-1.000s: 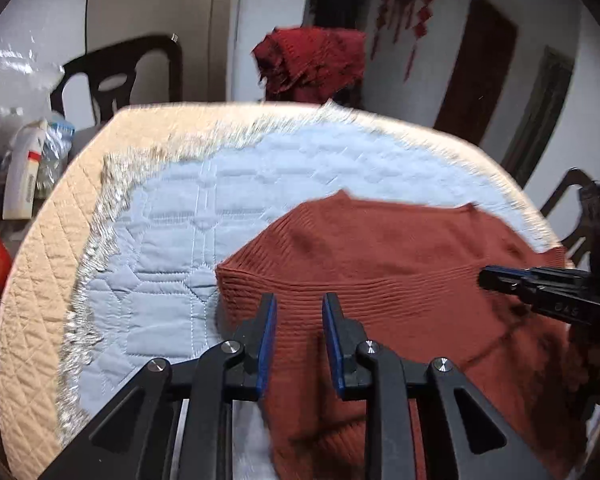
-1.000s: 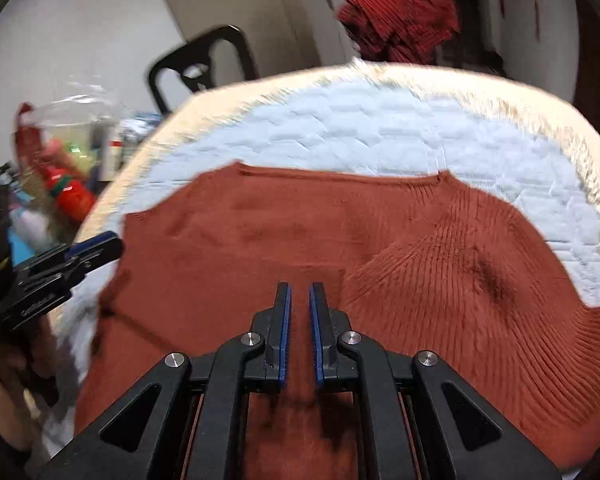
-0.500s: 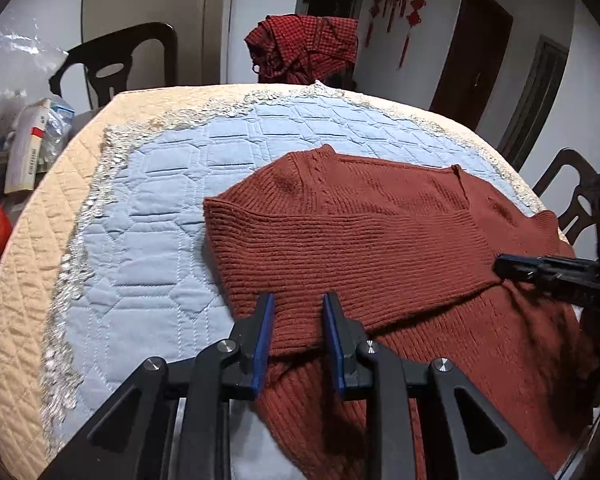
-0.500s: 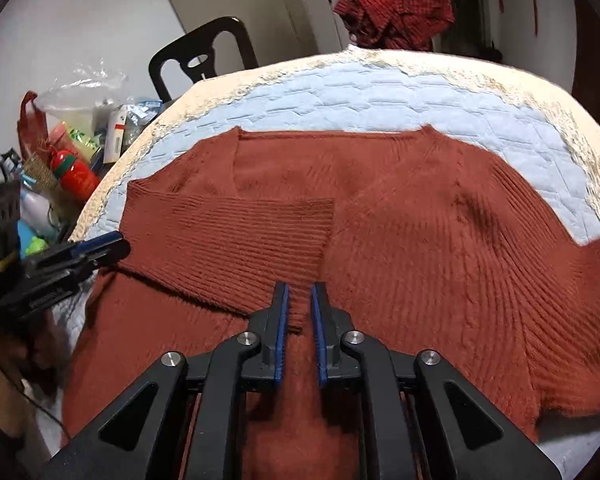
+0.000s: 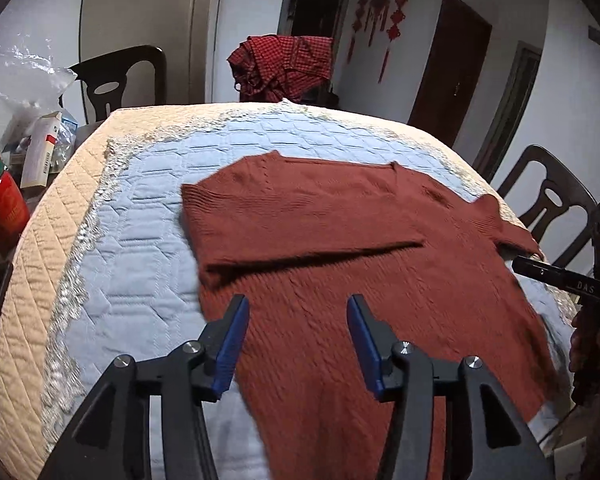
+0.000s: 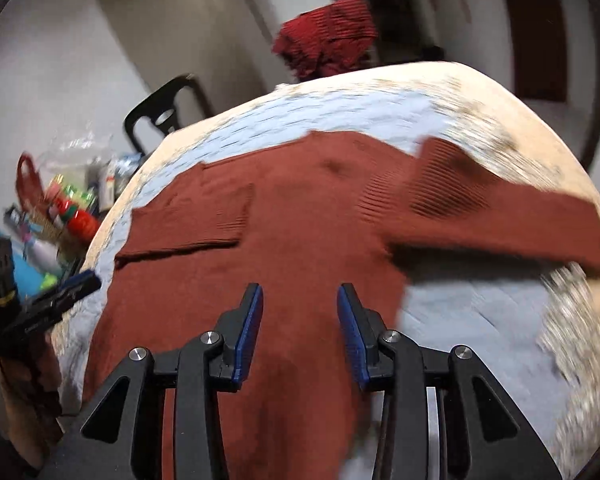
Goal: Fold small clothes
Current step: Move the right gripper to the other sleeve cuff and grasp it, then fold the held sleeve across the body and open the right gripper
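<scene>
Both claws, left (image 5: pixel 296 340) and right (image 6: pixel 299 330), gaped empty; one sweater (image 5: pixel 340 272) sleeve was folded (the other sleeve (image 6: pixel 500 216) likely came next).

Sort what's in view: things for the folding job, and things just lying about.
Job:
sweater
left tongs, open
right tongs, open
quilt

Lying about:
plaid cloth
chairs
red bottle
carton
</scene>
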Demonstrator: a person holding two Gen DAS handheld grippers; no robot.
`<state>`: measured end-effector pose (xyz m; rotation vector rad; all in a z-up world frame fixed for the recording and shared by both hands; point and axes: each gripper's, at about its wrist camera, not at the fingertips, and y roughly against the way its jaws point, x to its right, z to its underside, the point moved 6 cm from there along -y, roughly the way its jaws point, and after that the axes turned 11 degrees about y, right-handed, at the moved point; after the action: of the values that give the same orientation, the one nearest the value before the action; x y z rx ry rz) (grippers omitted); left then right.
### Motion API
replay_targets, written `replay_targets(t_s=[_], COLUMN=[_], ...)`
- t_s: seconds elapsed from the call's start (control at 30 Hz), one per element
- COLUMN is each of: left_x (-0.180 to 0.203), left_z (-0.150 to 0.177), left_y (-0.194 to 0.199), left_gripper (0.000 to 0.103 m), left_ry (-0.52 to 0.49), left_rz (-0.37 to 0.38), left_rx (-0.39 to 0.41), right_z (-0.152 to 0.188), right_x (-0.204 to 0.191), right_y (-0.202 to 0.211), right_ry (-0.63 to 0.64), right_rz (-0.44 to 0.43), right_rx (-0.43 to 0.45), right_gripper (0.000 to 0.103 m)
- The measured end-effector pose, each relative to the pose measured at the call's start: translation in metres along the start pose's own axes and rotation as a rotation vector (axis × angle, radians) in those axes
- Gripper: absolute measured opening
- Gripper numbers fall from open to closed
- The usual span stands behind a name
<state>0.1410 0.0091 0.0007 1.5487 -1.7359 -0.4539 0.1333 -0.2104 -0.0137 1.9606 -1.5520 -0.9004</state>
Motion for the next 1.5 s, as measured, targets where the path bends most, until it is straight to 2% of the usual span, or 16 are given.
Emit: replay_targets(t_s=[0.1,0.23,0.53,0.9,0.93,1.0,1.1,1.17,1.27,1.37,1.5], left_x=[0.008,0.015,0.013,0.004,0.004,0.004,0.004,0.003,0.003,0.003,0.003], left_z=[0.005,0.006,0.011,0.022,0.022,0.023,0.023,0.023,0.023,0.023,0.023], left_y=[0.003,-0.001,-0.017,-0.037,-0.037,-0.037,-0.036,-0.036,-0.036,-0.036,-0.035], left_gripper=[0.059,0.059,0.059,0.06,0.06,0.06,0.06,0.06,0.061,0.061,0.061], left_ry=[-0.01,-0.029,-0.014,0.025,0.028,0.031,0.033,0.034,0.036,0.036,0.036], left_rz=[0.016,0.025,0.013,-0.002,0.001,0.005,0.009,0.012,0.017,0.017,0.017], left_rx=[0.006,0.009,-0.01,-0.057,-0.057,-0.058,-0.057,-0.058,-0.059,-0.059,-0.058], right_z=[0.007,0.011,0.012,-0.007,-0.009,-0.014,-0.023,-0.032,-0.054,-0.082,-0.104], right_x=[0.021,0.042,0.093,0.136,0.138,0.141,0.147,0.146,0.125,0.086,0.015], right_y=[0.014,0.022,0.01,0.009,0.01,0.011,0.013,0.018,0.029,0.035,0.017], right_ry=[-0.071,-0.137,-0.326,-0.504,-0.508,-0.508,-0.525,-0.514,-0.425,-0.282,-0.053], right_rz=[0.02,0.039,0.047,0.099,0.106,0.136,0.16,0.167,0.169,0.15,0.058], right_rx=[0.024,0.047,0.059,0.149,0.156,0.171,0.183,0.201,0.246,0.282,0.247], right_gripper=[0.049,0.05,0.05,0.049,0.047,0.026,0.013,0.011,0.011,0.011,0.011])
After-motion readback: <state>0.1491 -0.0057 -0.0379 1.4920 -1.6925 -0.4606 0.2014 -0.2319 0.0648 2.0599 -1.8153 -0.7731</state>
